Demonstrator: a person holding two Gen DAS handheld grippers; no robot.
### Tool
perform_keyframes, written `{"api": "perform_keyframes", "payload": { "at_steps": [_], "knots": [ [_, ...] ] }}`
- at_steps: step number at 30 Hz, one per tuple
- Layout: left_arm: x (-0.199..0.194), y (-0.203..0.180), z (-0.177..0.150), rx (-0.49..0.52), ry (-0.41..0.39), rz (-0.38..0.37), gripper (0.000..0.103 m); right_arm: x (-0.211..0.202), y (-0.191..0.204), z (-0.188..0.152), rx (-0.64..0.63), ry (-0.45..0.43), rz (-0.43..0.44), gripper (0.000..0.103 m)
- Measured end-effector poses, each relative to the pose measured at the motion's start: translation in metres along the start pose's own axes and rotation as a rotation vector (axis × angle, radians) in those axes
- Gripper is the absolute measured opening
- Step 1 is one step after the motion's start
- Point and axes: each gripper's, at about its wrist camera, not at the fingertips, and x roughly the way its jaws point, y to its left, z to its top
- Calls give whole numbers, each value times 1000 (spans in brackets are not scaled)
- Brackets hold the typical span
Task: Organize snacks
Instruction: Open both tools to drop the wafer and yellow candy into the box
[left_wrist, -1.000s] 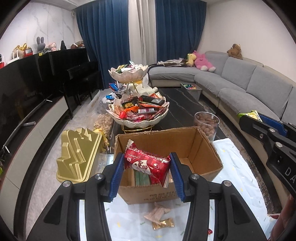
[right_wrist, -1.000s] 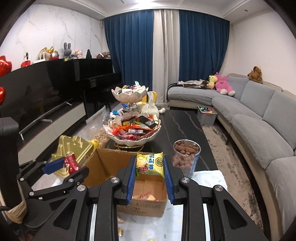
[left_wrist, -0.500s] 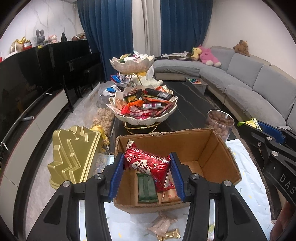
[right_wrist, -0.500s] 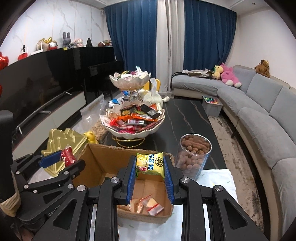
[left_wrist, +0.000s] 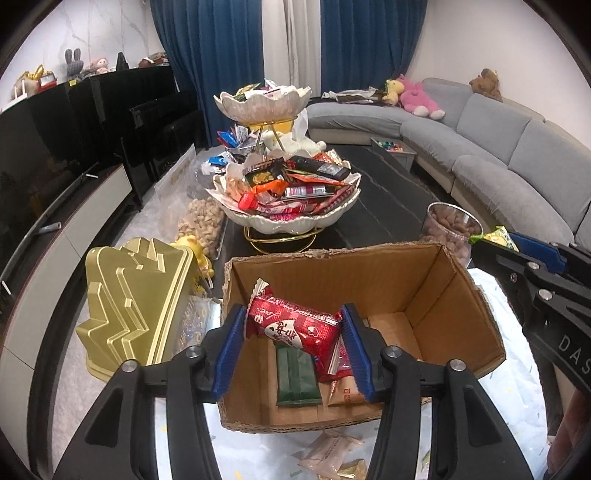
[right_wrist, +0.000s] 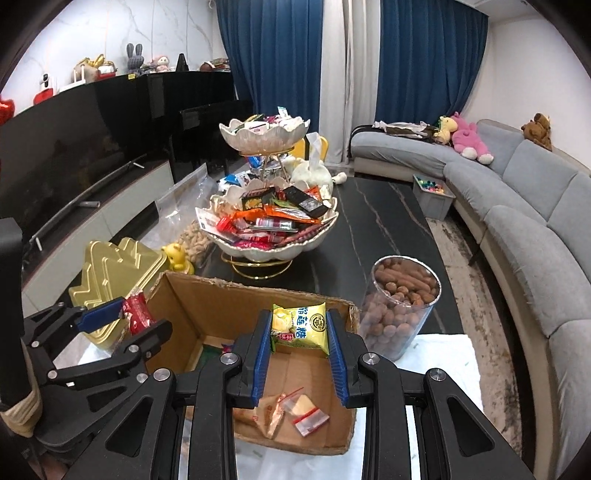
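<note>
My left gripper (left_wrist: 291, 332) is shut on a red snack packet (left_wrist: 295, 326) and holds it over the near left part of an open cardboard box (left_wrist: 476, 295). A green packet (left_wrist: 297, 376) and a tan one lie inside. My right gripper (right_wrist: 298, 328) is shut on a yellow snack packet (right_wrist: 301, 326) over the box's (right_wrist: 177, 295) right half, above small wrapped snacks (right_wrist: 295, 406). The left gripper also shows in the right wrist view (right_wrist: 122, 317), and the right gripper in the left wrist view (left_wrist: 517, 243).
A two-tier white bowl stand (left_wrist: 288, 221) heaped with snacks stands behind the box on the dark table. A gold tin (left_wrist: 133, 295) sits left of the box, a clear jar of nuts (right_wrist: 400, 306) right of it. Loose packets (left_wrist: 332, 450) lie on the white cloth in front.
Both grippers have moved forward and down over the box with their packets still held. The box now fills more of both views.
</note>
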Motion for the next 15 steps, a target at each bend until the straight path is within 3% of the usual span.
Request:
{"api": "perform_keyframes", "payload": {
  "at_steps": [4,6,8,9,15],
  "knots": [
    [0,1,0,0,1,2,63,-1,-1,2,-2,-3,-9,38],
    [-3,2,1,-2,-5,8,71,-3,-1,4,-3,-2,-11,51],
    [-6,4,2,-6,-15,15,75,-8,-2,5,-3,-22,-33,72],
    [-8,5,3,-8,-16,19,79,-11,-2,6,-1,-31,-37,75],
    [-22,7,5,-15,-30,41,91,-25,-5,9,11,-48,-56,79]
  ]
}}
